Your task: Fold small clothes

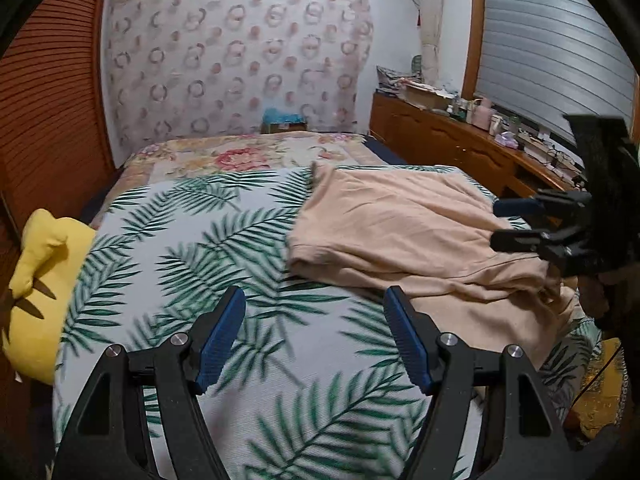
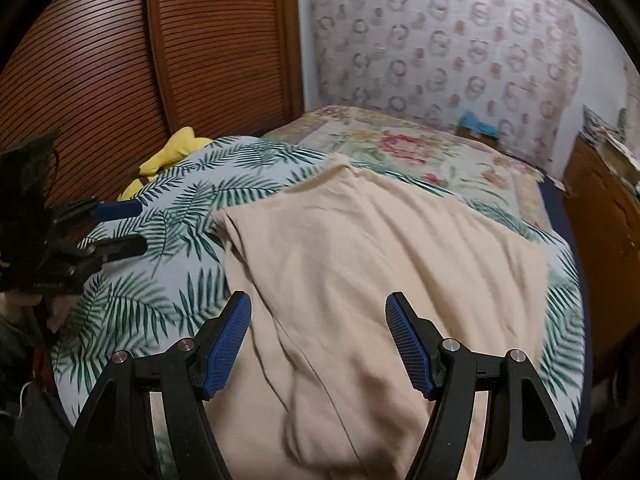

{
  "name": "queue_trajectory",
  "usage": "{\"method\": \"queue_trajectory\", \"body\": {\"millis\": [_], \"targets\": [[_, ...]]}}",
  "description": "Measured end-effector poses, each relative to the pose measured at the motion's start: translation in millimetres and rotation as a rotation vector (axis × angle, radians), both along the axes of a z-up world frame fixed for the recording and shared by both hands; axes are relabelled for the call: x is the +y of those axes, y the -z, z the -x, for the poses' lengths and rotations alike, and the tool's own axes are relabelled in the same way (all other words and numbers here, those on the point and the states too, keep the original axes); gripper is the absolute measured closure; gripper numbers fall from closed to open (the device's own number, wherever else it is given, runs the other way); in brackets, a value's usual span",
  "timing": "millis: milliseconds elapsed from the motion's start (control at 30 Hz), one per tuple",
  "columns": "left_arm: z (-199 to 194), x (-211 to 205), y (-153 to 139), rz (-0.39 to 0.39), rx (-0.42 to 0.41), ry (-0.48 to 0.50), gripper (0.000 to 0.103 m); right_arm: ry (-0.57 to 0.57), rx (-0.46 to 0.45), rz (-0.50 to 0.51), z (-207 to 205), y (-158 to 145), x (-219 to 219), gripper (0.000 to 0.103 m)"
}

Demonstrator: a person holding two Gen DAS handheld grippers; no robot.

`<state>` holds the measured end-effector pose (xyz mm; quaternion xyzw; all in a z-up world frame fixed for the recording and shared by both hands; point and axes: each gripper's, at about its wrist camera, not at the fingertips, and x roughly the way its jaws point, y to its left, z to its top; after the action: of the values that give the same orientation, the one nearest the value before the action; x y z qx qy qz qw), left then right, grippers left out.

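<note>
A peach-coloured garment (image 1: 404,232) lies partly folded and wrinkled on the palm-leaf bedspread (image 1: 208,248), on the right half of the bed. My left gripper (image 1: 316,300) is open and empty, above the bedspread just left of the garment's near edge. My right gripper (image 2: 318,308) is open and empty, hovering over the garment (image 2: 360,264). The right gripper also shows in the left wrist view (image 1: 500,224) at the garment's right side. The left gripper shows in the right wrist view (image 2: 128,228), over the bedspread (image 2: 160,216) left of the garment.
A yellow plush cushion (image 1: 44,276) sits at the bed's left edge, beside a slatted wooden wardrobe (image 1: 48,92). A floral quilt (image 1: 240,156) covers the far end. A cluttered wooden dresser (image 1: 452,136) stands along the right wall.
</note>
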<state>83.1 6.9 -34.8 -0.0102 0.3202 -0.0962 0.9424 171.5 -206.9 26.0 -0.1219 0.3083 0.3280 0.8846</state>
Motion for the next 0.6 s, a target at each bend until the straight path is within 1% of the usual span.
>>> {"method": "queue_trajectory", "body": {"millis": [133, 300, 600], "targets": [[4, 18, -1, -0.006, -0.010, -0.027, 0.031, -0.041, 0.020, 0.014, -24, 2, 28, 0.031], [8, 37, -2, -0.003, -0.016, -0.061, 0.031, -0.078, 0.049, 0.044, -56, 14, 58, 0.031], [10, 49, 1, -0.009, -0.010, -0.079, 0.030, -0.175, 0.099, 0.094, -75, 25, 96, 0.031]]}}
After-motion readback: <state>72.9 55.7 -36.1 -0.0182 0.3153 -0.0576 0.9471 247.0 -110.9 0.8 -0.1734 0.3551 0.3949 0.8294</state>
